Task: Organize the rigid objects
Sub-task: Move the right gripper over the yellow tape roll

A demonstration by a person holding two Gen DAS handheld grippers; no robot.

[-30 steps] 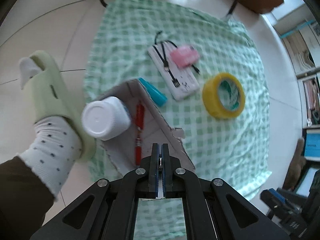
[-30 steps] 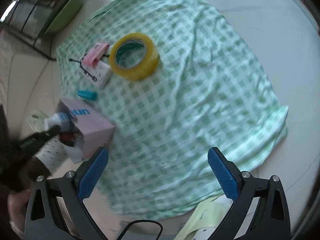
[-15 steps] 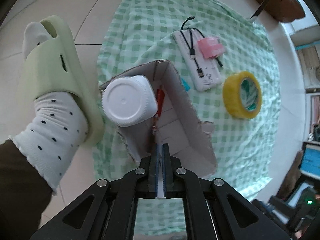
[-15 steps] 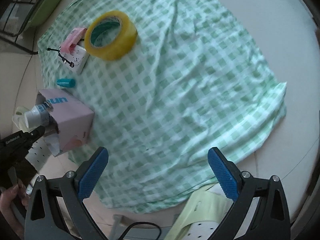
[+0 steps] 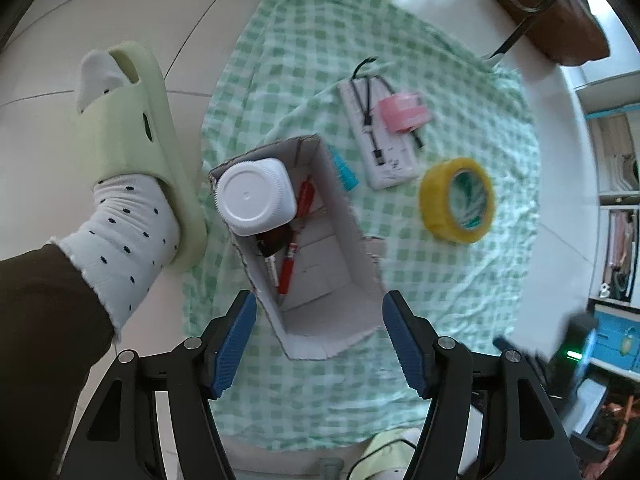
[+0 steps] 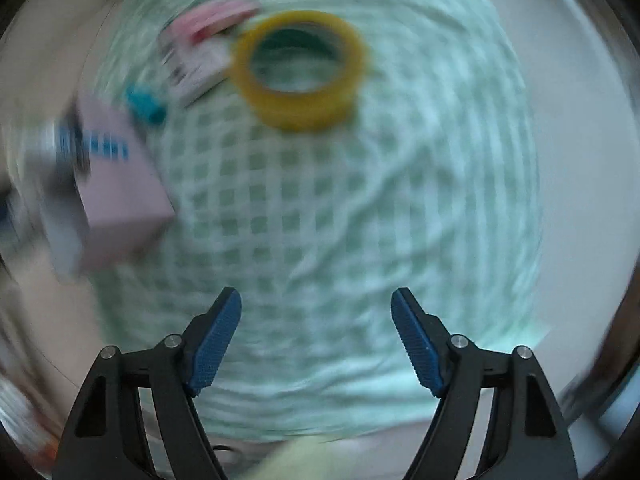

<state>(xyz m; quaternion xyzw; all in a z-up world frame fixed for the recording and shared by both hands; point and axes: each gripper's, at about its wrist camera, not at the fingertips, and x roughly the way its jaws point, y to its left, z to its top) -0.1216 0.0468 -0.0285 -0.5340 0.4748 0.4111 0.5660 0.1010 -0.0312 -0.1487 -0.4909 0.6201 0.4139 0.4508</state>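
An open cardboard box (image 5: 354, 248) stands on the green checked cloth (image 5: 440, 300). Inside it are a white-capped bottle (image 5: 256, 196) and red pens (image 5: 286, 272). My left gripper (image 5: 318, 320) hovers over the box's near end; its jaws are opening and hold nothing. On the cloth lie a teal cap (image 5: 346, 172), a white power bank (image 5: 394, 160) with a cable, a pink case (image 5: 404, 112) and a yellow tape roll (image 5: 456, 200). The right wrist view is blurred. There my right gripper (image 6: 316, 320) is closing with nothing between its jaws, short of the tape roll (image 6: 300, 72) and right of the box (image 6: 120, 192).
A person's foot in a dotted sock and pale green slipper (image 5: 132, 120) stands on the floor tiles just left of the box. A brown cushion and chair leg (image 5: 560, 20) sit beyond the cloth's far edge. Shelves and a blurred dark device (image 5: 580, 340) are at the right.
My left jaws, shut before, now stand apart, and another pen lies in the box beside the red one. My right gripper rolled and dropped toward the tape roll, its jaws narrowing.
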